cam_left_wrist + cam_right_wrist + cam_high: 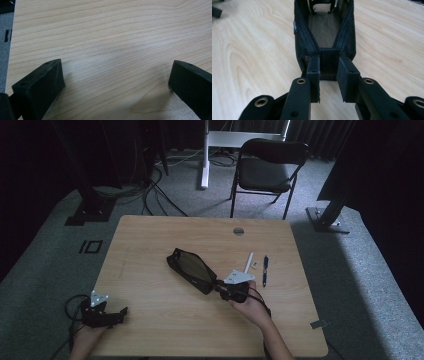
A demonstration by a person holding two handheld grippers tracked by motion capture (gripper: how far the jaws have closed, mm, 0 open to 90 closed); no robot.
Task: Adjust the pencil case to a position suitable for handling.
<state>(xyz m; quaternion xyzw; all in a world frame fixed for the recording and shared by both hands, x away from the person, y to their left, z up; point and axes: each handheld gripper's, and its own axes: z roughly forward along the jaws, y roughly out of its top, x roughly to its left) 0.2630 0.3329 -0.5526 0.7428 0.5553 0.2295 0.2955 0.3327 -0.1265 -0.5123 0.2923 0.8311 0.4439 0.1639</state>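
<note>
A black fabric pouch [192, 270] lies unzipped on the wooden table [150, 235], its mouth gaping upward. My right gripper [218, 285] meets the pouch's near end, and in the right gripper view the two pads [314, 72] pinch the end wall of the pouch [324, 27]; the right gripper [328, 72] is shut on it. My left gripper [121, 314] rests at the table's front left corner, far from the pouch. In the left gripper view its jaws stand wide apart over bare wood, so the left gripper [116, 77] is open and holds nothing.
A dark blue pen [265, 270], a white stick [248, 261] and a small pale piece [255, 264] lie right of the pouch. A round cable hole [238, 231] sits near the far edge. A black chair [267, 167] stands beyond the table.
</note>
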